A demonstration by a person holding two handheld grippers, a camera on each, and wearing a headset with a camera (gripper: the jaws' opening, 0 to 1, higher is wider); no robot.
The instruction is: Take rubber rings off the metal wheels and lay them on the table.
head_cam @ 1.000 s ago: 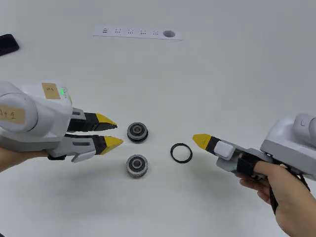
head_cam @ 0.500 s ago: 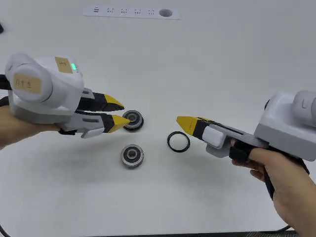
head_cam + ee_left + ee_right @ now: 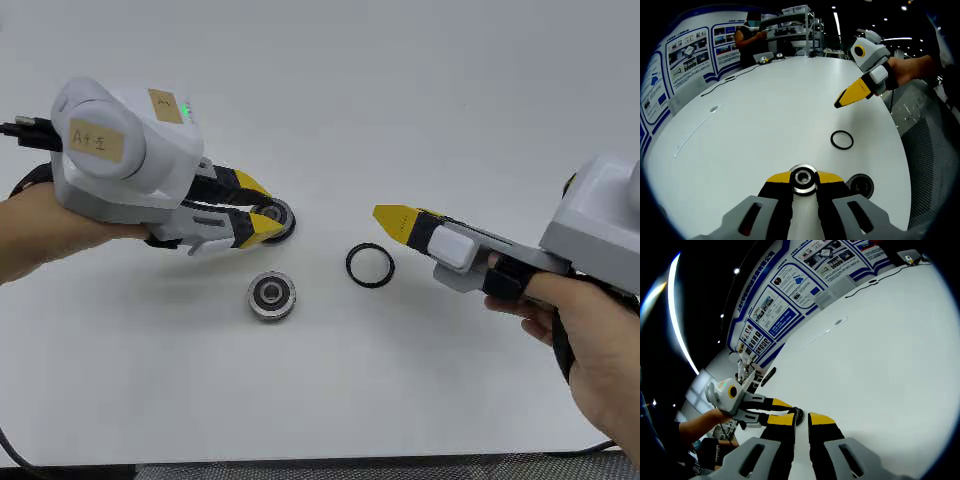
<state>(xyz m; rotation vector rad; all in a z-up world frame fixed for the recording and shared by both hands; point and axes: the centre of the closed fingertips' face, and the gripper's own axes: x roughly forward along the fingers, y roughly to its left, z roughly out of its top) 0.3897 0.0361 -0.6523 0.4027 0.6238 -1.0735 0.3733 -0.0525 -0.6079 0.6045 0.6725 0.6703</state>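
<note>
Jaws are where all my worries come from, so here's the rundown, biggest stuff first. Everything sits on a wide white table (image 3: 450, 100), so anything that slips has loads of room to roll away.

The left gripper (image 3: 272, 212) is clamped on the far wheel (image 3: 283, 215). In the left gripper view the wheel sits right between the 2 yellow tips and touches both. My worry is that it's pinched only at the very tips. A round metal wheel could squirt out sideways the moment something tugs on it. I can't tell whether this one has its rubber on.

The right gripper (image 3: 395, 217) hangs above the table, apart from the far wheel and pointing toward it. Its jaws are nearly together with nothing between them. I'd guess they need to spread before they can hook any rubber, or they'll just skate off it.

The near wheel (image 3: 271, 296) lies flat, just on the person's side of the left gripper. It has a dark outer band, so its rubber is probably on. A careless swing of that bulky gripper could knock it.

1 loose ring (image 3: 370, 266) lies flat between the near wheel and the right gripper's tip. A low pass from the right gripper could sweep it off its spot.
</note>
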